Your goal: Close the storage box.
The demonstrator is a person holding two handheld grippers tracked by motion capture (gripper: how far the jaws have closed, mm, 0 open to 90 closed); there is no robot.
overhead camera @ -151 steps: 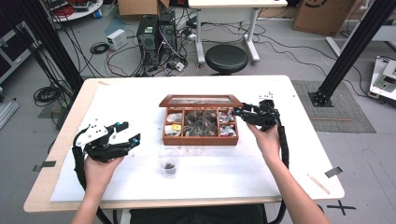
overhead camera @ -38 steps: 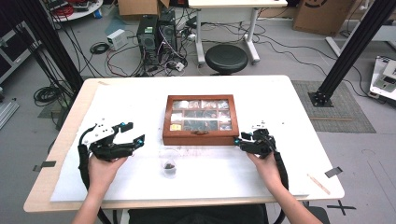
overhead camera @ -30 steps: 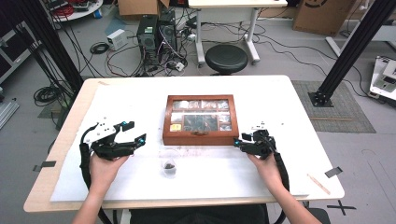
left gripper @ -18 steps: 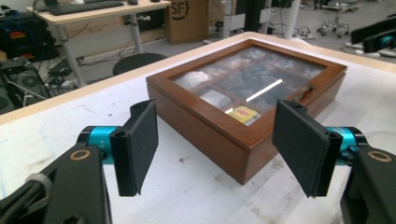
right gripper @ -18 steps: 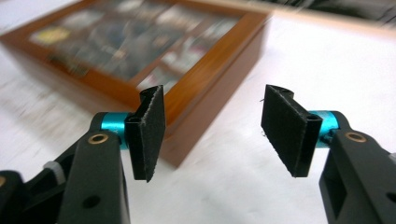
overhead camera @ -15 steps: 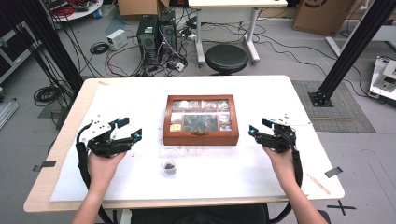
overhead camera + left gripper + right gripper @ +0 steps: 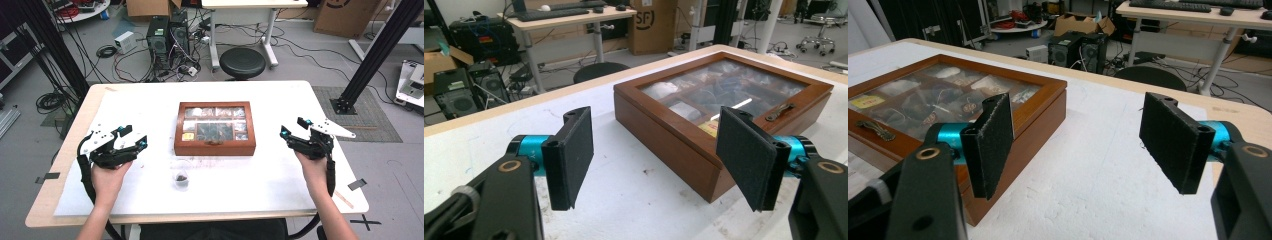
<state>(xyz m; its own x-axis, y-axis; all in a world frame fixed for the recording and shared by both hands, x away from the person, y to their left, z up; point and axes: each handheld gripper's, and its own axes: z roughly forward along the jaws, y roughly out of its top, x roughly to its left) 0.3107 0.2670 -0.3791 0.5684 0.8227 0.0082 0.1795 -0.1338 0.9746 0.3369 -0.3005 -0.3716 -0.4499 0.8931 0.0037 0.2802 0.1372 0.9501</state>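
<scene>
A wooden box (image 7: pixel 215 128) with a glass lid lies shut in the middle of the white table top; its brass latch faces the person. Through the glass I see several compartments with small items. In the left gripper view the wooden box (image 7: pixel 719 112) lies ahead and to the right of my left gripper (image 7: pixel 659 155). My left gripper (image 7: pixel 131 138) stands open and empty, left of the box. My right gripper (image 7: pixel 294 128) stands open and empty, right of the box. The right gripper view shows the right gripper (image 7: pixel 1083 140) with the wooden box (image 7: pixel 953 110) at its left.
A small clear cup (image 7: pixel 181 177) with dark bits inside stands in front of the box, nearer the person. The white sheet (image 7: pixel 280 175) covers most of the table top. Behind the table are a black stool (image 7: pixel 242 62), computer towers (image 7: pixel 167 35) and cables.
Five seconds ago the box lid stood open with the right gripper at it; the lid is now shut. The right gripper has drawn back and out to the right. The left gripper barely shifted.
</scene>
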